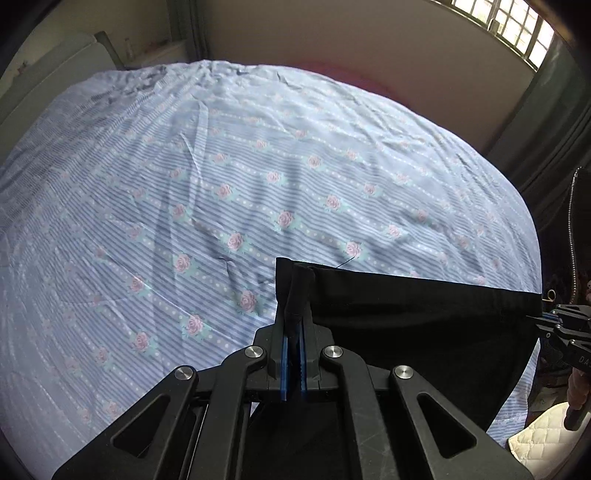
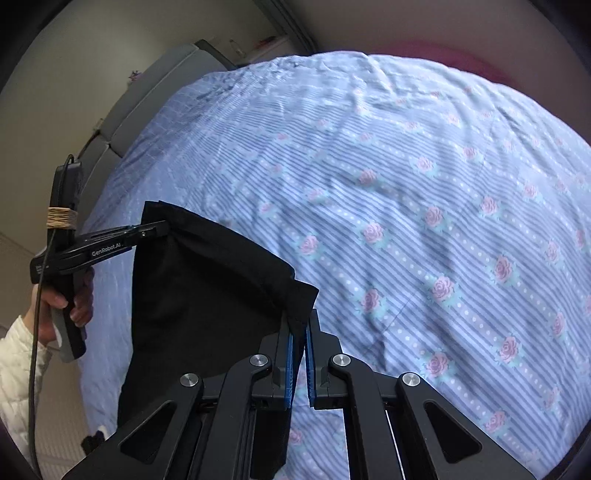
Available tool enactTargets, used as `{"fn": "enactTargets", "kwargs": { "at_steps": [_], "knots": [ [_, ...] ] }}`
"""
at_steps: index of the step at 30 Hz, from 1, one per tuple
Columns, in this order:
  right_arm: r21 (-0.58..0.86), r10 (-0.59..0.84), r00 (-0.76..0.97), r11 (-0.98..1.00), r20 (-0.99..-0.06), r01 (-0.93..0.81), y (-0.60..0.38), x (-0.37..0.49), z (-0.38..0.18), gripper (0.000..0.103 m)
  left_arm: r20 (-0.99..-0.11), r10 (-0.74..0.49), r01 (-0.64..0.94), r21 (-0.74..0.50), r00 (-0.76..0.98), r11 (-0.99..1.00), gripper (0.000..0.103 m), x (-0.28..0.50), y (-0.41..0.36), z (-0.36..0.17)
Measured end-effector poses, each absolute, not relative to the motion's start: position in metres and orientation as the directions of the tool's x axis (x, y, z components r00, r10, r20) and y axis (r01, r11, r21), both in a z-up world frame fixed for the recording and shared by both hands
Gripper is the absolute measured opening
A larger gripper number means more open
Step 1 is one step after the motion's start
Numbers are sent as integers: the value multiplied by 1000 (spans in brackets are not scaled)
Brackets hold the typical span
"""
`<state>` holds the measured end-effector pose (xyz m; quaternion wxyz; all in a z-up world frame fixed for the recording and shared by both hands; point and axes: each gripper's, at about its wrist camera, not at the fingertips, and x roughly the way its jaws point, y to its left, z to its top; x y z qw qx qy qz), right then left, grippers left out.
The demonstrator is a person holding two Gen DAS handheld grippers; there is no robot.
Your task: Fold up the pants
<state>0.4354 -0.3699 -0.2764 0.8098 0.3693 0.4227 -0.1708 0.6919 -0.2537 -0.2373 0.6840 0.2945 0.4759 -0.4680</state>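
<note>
The black pants (image 1: 417, 317) hang in the air above the bed, held by one edge stretched between both grippers. My left gripper (image 1: 294, 325) is shut on the left corner of that edge. My right gripper (image 2: 300, 325) is shut on the other corner of the pants (image 2: 207, 288). The right gripper also shows at the right edge of the left wrist view (image 1: 535, 318). The left gripper shows at the left of the right wrist view (image 2: 162, 225), pinching the cloth. The lower part of the pants hangs out of sight below.
A bed with a blue striped, rose-patterned sheet (image 1: 258, 177) fills both views under the pants. A grey headboard (image 2: 147, 96) and walls stand at the far side. A barred window (image 1: 509, 26) is at the upper right.
</note>
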Motion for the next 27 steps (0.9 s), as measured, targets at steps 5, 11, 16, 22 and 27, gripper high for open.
{"fn": "enactTargets", "kwargs": {
  "at_steps": [5,11,16,22,27],
  "knots": [
    [405,16,630,779,-777,479,-331,431,-212,6,-894,-411,915,-5,177,404,6,684,-200,-178],
    [341,62,675,895,-736,289,-252,432,-149,6,-868,-422,886,41,260,461,6,666,-117,-135],
    [326,171,658,938,-734,119,-164,436,-124,6,-856,-408,837,51,317,544,6,658,-31,-122],
    [329,317,572,940,-756,-85,-49,435,-126,6,-867,-361,780,48,342,624,6,643,67,-141],
    [301,374,482,927,-793,-223,34,438,-154,6,-895,-297,699,22,331,714,15,638,135,-188]
  ]
}}
